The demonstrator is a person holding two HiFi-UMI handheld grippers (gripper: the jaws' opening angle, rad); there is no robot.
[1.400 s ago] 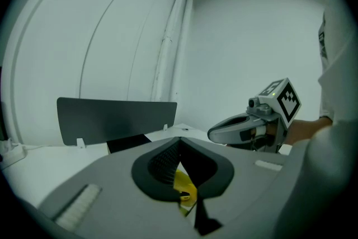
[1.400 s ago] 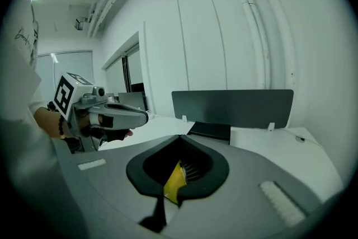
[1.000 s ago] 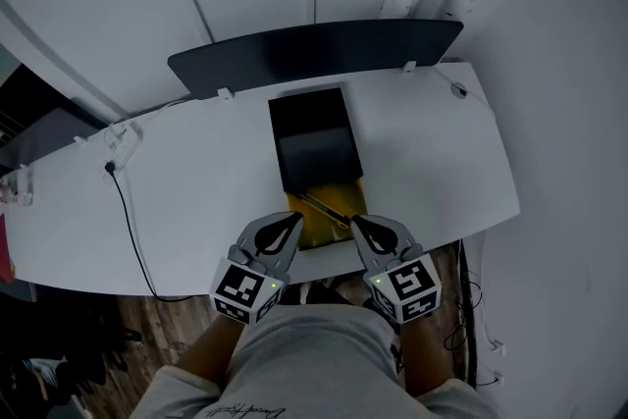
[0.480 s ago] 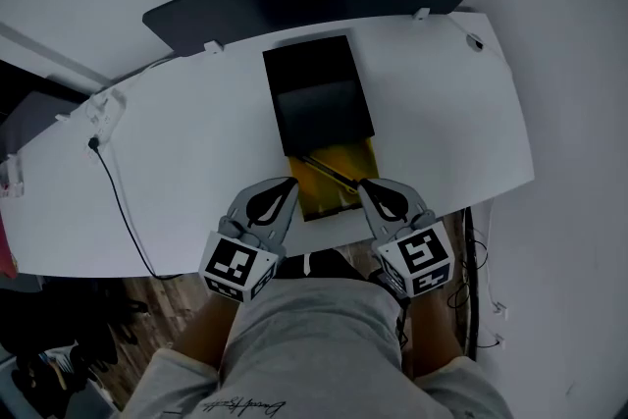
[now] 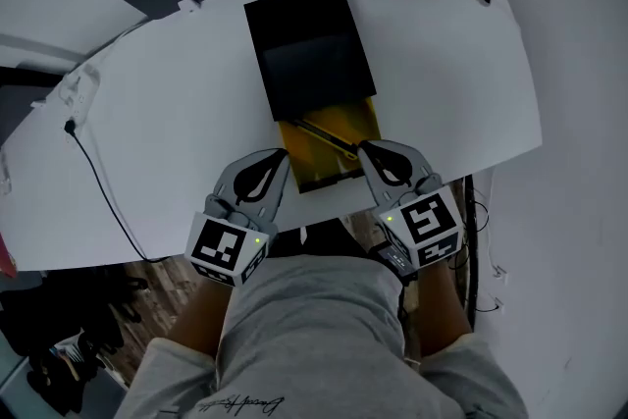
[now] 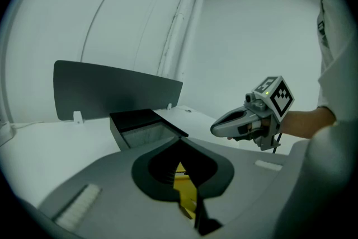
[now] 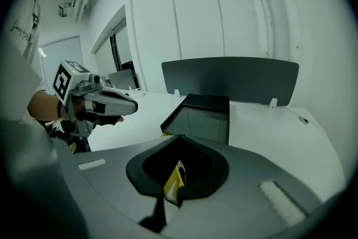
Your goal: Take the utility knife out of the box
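Utility knife (image 5: 328, 137) apparently lying in yellow drawer (image 5: 324, 168) of box (image 5: 306, 44).

The table (image 5: 461, 74) is smooth, matt white. The box (image 5: 309, 44) has a matt black, card-like sleeve and a smoother yellow inner tray (image 5: 319, 167). The left gripper (image 5: 283, 157) and right gripper (image 5: 365, 150) have smooth grey plastic shells. At lower left, the floor (image 5: 157, 278) is wood plank. The shorts (image 5: 314, 329) are soft grey cloth.
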